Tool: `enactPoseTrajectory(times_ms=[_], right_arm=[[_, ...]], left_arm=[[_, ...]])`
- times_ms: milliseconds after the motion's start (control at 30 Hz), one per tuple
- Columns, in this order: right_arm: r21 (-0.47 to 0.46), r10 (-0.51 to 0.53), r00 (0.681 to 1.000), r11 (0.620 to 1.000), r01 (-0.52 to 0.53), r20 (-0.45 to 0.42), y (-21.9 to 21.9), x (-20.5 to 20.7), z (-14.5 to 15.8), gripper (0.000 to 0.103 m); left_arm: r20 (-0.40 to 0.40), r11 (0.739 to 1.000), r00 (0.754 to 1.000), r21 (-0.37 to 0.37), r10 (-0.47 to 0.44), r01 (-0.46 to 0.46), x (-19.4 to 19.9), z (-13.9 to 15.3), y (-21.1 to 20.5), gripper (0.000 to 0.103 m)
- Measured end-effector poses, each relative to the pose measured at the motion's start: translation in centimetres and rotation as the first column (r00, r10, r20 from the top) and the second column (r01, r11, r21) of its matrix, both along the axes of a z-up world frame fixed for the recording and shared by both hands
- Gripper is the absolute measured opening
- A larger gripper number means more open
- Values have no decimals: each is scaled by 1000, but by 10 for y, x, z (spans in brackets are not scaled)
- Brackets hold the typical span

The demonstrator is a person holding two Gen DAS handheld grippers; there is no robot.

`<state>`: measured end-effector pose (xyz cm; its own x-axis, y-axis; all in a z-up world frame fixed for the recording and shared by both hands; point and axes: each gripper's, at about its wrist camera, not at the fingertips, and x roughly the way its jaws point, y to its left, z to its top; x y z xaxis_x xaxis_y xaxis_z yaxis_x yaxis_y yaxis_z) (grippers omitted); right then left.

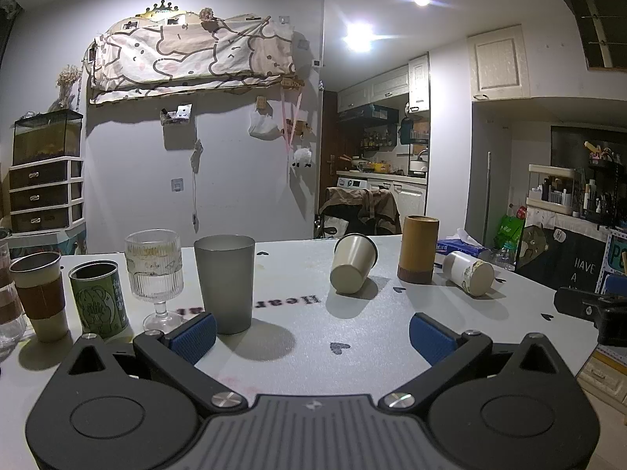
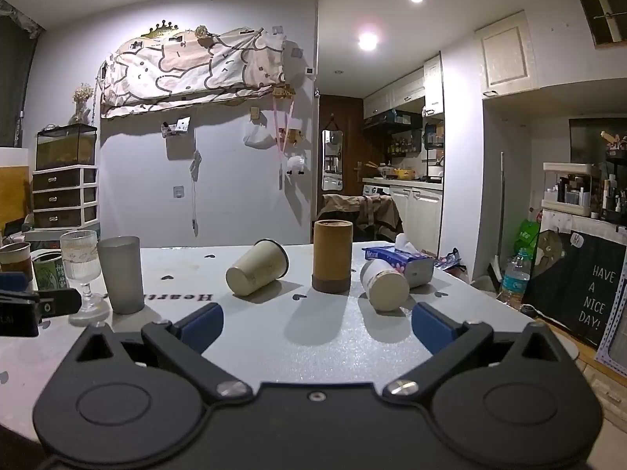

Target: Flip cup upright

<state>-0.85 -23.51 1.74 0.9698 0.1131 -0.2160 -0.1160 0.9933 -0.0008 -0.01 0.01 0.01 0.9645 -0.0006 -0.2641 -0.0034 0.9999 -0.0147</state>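
Both the left tongs (image 1: 312, 333) and right tongs (image 2: 317, 327) gape wide and empty, while the cream cup (image 2: 256, 273) lies tipped on the desk (image 2: 313, 337), base toward them, ahead-left of the right pair, seemingly nearer those.

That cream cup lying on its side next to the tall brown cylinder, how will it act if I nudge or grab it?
The cream cup lies tilted on its side, so a nudge would probably roll it in a curve, given its taper. It looks thin-walled and empty, likely light. Its smooth wall may slip. The brown cylinder stands close beside it and might block or be bumped.
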Motion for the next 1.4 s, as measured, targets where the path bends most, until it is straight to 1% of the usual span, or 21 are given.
enactPoseTrajectory(times_ms=[600, 633, 1400], right_arm=[[0, 1, 1000, 1000, -1, -1, -2, 0, 0, 103], [0, 1, 1000, 1000, -1, 0, 6, -2, -2, 103], [1, 6, 1000, 1000, -6, -2, 8, -2, -1, 103]], left_arm=[[-1, 1000, 1000, -1, 0, 0, 0, 0, 0, 103], [-2, 1000, 1000, 0, 1, -1, 0, 0, 0, 103], [-1, 1000, 1000, -1, 1, -1, 0, 0, 0, 103]])
